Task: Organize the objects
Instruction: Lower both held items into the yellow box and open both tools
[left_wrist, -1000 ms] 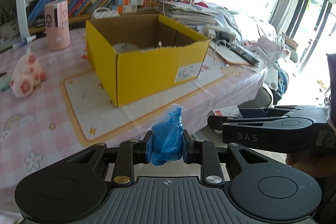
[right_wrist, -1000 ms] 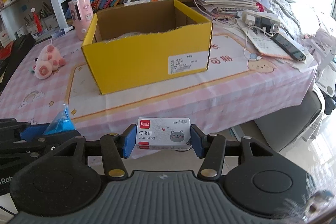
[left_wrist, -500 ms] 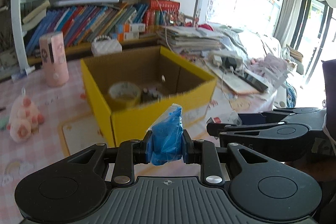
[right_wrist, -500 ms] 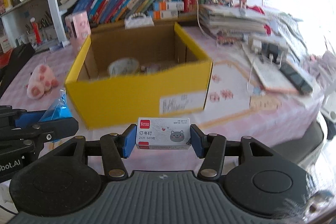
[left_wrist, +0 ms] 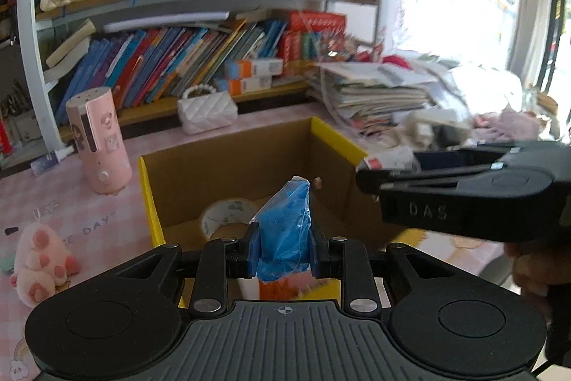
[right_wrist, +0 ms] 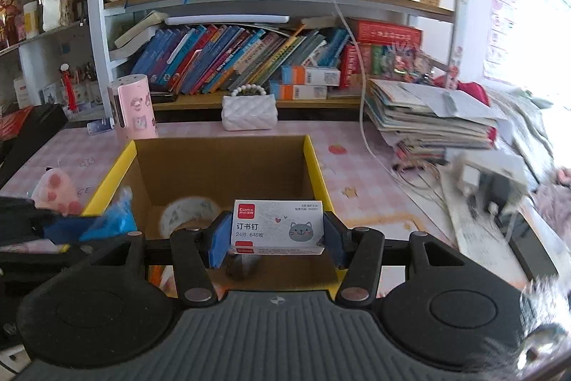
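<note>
A yellow cardboard box (left_wrist: pixel 335 140) (right_wrist: pixel 312 159) stands open on the pink table, with a tape roll (left_wrist: pixel 228 216) (right_wrist: pixel 185 211) inside. My left gripper (left_wrist: pixel 285 250) is shut on a blue plastic packet (left_wrist: pixel 285 231) and hangs over the box's near edge. My right gripper (right_wrist: pixel 276 234) is shut on a white staples box (right_wrist: pixel 278 226) with a cat drawing, held over the box's near wall. In the left wrist view the right gripper (left_wrist: pixel 460 188) comes in from the right with the staples box (left_wrist: pixel 389 159). The blue packet (right_wrist: pixel 114 220) also shows at left in the right wrist view.
A pink cylinder (left_wrist: pixel 98 145) (right_wrist: pixel 134 106) and a pink plush toy (left_wrist: pixel 39 259) (right_wrist: pixel 57 190) sit left of the box. A white quilted purse (right_wrist: pixel 249 109) stands behind it, before shelves of books. Stacked papers (right_wrist: pixel 431 120) and cables lie to the right.
Both grippers have moved forward and up, from before the table edge to over the box's near wall. Each keeps its grip. The inside of the box now shows.
</note>
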`<state>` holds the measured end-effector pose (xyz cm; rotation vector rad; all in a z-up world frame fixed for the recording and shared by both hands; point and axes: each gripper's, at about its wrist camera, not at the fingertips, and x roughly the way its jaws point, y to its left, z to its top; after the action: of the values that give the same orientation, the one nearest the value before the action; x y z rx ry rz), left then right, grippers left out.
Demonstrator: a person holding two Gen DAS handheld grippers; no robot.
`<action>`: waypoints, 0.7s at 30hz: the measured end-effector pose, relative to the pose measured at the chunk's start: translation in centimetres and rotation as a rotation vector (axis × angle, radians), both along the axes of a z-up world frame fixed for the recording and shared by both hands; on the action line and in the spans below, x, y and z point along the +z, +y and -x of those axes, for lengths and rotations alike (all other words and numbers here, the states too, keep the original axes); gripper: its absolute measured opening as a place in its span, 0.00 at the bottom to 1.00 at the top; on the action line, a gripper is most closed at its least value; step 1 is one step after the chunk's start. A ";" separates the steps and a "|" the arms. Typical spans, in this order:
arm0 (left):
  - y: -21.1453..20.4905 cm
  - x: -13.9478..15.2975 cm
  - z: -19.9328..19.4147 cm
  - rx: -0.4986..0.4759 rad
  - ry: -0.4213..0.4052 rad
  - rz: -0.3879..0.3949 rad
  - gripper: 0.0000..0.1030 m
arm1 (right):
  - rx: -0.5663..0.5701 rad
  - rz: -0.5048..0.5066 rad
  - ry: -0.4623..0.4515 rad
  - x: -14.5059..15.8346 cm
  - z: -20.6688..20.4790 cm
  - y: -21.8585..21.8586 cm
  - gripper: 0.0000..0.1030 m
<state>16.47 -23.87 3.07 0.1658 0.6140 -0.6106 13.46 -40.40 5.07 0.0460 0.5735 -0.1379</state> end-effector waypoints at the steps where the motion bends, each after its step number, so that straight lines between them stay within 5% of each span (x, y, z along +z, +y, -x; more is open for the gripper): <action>1: -0.3 -0.3 -0.4 0.008 0.002 -0.014 0.24 | 0.011 -0.004 0.006 -0.1 -0.6 -0.1 0.50; 10: -2.6 -3.5 -4.1 0.082 0.133 -0.064 0.24 | 0.139 -0.036 0.110 -2.1 -6.6 -0.8 0.50; 21: -4.0 -5.2 -4.9 0.090 0.188 -0.126 0.24 | 0.247 -0.007 0.223 -4.9 -10.0 0.1 0.50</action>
<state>21.37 -27.91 -2.13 0.1987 0.8379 -0.5040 23.50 -40.31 0.18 -0.0346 0.7967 0.1011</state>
